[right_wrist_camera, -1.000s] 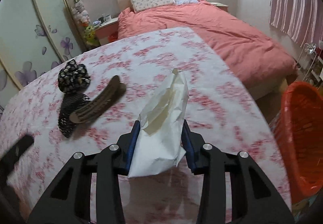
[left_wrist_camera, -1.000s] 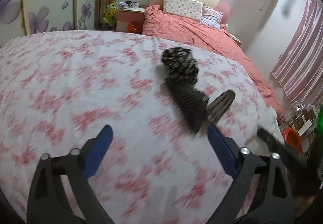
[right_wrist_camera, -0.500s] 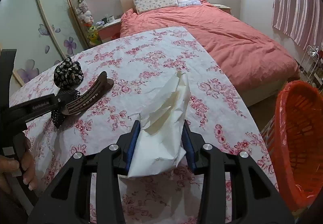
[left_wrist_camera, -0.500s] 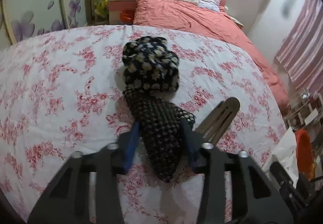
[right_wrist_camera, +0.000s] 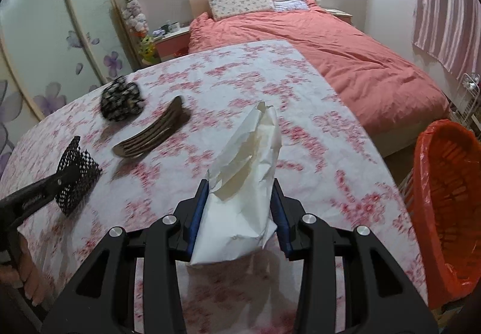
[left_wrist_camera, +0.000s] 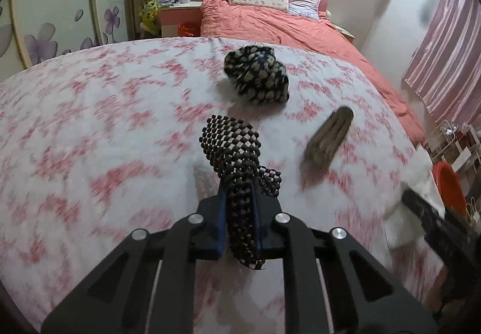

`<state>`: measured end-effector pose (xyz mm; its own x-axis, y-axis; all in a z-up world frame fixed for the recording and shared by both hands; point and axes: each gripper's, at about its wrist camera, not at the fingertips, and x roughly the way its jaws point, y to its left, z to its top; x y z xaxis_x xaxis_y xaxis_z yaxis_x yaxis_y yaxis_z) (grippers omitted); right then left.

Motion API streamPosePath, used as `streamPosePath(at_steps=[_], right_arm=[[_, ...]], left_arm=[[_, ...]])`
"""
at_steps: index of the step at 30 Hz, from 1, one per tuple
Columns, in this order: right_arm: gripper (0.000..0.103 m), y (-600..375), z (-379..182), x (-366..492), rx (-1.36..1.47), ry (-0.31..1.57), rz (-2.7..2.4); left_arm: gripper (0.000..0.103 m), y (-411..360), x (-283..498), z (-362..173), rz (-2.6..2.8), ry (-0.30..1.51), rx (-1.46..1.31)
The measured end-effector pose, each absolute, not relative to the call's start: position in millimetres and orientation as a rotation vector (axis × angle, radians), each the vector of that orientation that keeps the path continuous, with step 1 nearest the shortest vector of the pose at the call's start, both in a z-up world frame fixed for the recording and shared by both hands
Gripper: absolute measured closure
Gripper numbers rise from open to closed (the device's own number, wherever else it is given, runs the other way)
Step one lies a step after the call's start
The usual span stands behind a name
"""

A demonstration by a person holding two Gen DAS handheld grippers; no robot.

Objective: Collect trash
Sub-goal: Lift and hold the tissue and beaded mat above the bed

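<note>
My left gripper (left_wrist_camera: 239, 207) is shut on a black mesh net piece (left_wrist_camera: 234, 153) and holds it just above the floral tablecloth (left_wrist_camera: 90, 123). It also shows in the right wrist view (right_wrist_camera: 75, 174). My right gripper (right_wrist_camera: 239, 207) is shut on a crumpled white paper (right_wrist_camera: 243, 186) and holds it over the table's right part. A black floral cloth bundle (left_wrist_camera: 258, 78) and a brown hair clip (left_wrist_camera: 329, 137) lie on the cloth beyond the left gripper. An orange trash basket (right_wrist_camera: 448, 213) stands on the floor right of the table.
A bed with a pink duvet (right_wrist_camera: 345, 45) lies behind the table. A nightstand (left_wrist_camera: 177, 12) with cups and a wardrobe with flower decals (left_wrist_camera: 60, 3) are at the back left. Striped pink curtains (right_wrist_camera: 445, 3) hang at the right.
My left gripper has closed on the mesh net and lifted it off the cloth, back from the bundle. My right gripper still holds the paper, almost unmoved.
</note>
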<state>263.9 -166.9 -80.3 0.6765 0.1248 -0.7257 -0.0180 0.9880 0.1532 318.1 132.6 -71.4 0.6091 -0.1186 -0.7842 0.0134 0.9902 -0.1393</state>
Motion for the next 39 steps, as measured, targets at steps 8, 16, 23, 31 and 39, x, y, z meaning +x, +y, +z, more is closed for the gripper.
streamPosePath(at_steps=[8, 16, 23, 31, 39], right_arm=[[0.062, -139.2, -79.0, 251.8, 0.072, 0.795, 0.136], [0.063, -138.1, -89.8, 253.5, 0.084, 0.847, 0.11], [0.064, -136.7, -92.6, 254.8, 0.072, 0.863, 0.099], [0.063, -130.5, -93.4, 255.4, 0.016, 0.87, 0.068], [0.063, -131.8, -93.7, 255.6, 0.018, 0.871, 0.065]], left_arm=[[0.084, 130.3, 291.6, -76.2, -0.063, 0.908, -0.079], [0.079, 121.5, 290.1, -84.4, -0.037, 0.897, -0.058], [0.073, 123.7, 289.1, -85.8, -0.022, 0.889, -0.058], [0.066, 125.6, 288.7, -86.2, 0.001, 0.892, -0.062], [0.066, 130.0, 288.1, -86.1, -0.01, 0.89, -0.089]])
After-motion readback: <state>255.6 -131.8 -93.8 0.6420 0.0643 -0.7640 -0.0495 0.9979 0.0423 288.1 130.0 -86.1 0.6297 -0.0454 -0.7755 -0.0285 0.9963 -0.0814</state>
